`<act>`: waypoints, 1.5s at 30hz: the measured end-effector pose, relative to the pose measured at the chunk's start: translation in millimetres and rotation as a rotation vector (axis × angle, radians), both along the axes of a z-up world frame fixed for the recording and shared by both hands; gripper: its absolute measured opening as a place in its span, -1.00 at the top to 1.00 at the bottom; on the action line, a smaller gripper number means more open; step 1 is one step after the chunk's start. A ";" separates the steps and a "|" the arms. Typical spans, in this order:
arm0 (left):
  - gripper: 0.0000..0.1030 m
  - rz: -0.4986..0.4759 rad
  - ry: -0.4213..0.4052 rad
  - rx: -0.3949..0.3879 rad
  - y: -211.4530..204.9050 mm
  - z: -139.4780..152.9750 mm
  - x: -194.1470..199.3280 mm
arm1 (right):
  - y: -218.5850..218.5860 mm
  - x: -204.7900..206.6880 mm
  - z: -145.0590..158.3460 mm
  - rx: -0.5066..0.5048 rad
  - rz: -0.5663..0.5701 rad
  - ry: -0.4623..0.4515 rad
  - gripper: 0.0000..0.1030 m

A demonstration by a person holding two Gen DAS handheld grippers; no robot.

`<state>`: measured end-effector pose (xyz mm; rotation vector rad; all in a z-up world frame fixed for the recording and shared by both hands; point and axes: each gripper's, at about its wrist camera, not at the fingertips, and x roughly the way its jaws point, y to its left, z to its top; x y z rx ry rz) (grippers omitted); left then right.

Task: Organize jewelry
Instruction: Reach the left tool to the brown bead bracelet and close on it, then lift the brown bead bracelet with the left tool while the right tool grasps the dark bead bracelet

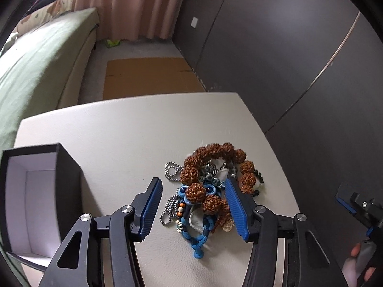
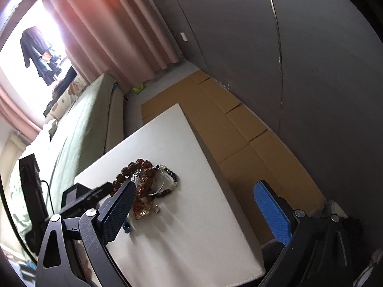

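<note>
A tangled pile of jewelry (image 1: 205, 186) lies on the white table (image 1: 119, 129): a brown seed-bead bracelet (image 1: 215, 153), a silver ball chain (image 1: 171, 171) and a blue braided cord (image 1: 198, 241). My left gripper (image 1: 192, 186) is open, its blue pads on either side of the pile just above it. An open black box (image 1: 36, 191) with a white inside stands at the left. My right gripper (image 2: 196, 189) is open and empty, to the right of the pile (image 2: 148, 184), where a silver bangle (image 2: 159, 181) shows. It also shows in the left wrist view (image 1: 354, 208).
The table's right edge (image 2: 210, 157) drops to flattened cardboard (image 2: 239, 124) on the floor beside a dark wall (image 1: 263, 47). A green-covered bed (image 1: 36, 71) lies to the left, pink curtains (image 1: 134, 4) behind it.
</note>
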<state>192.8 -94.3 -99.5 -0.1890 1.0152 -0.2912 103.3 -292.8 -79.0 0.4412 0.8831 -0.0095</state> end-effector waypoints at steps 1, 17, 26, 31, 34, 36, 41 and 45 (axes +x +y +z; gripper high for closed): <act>-0.08 -0.002 0.003 0.004 -1.4 -2.4 1.1 | 1.2 1.0 -0.9 0.001 0.001 0.003 -0.95; 0.40 0.033 0.021 -0.065 12.1 -4.1 -5.7 | 10.6 0.4 -2.4 -0.014 0.048 0.019 -0.95; 0.64 0.001 -0.045 -0.181 32.9 34.9 -28.9 | 25.0 -5.3 5.5 -0.029 0.080 -0.015 -0.95; 0.65 0.008 -0.071 -0.187 47.3 46.6 -37.3 | 41.1 -3.9 9.1 -0.019 0.098 -0.032 -0.95; 0.65 0.014 -0.069 -0.200 58.2 48.5 -37.4 | 52.2 -0.7 6.9 -0.018 0.111 -0.022 -0.94; 0.65 0.020 -0.073 -0.205 63.4 50.8 -36.6 | 55.9 0.8 6.7 -0.012 0.119 -0.024 -0.94; 0.65 0.048 -0.087 -0.241 86.5 58.9 -37.2 | 72.5 7.2 9.0 0.023 0.167 -0.030 -0.87; 0.65 0.076 -0.103 -0.274 107.4 66.7 -38.2 | 87.0 18.5 11.5 0.061 0.217 -0.020 -0.57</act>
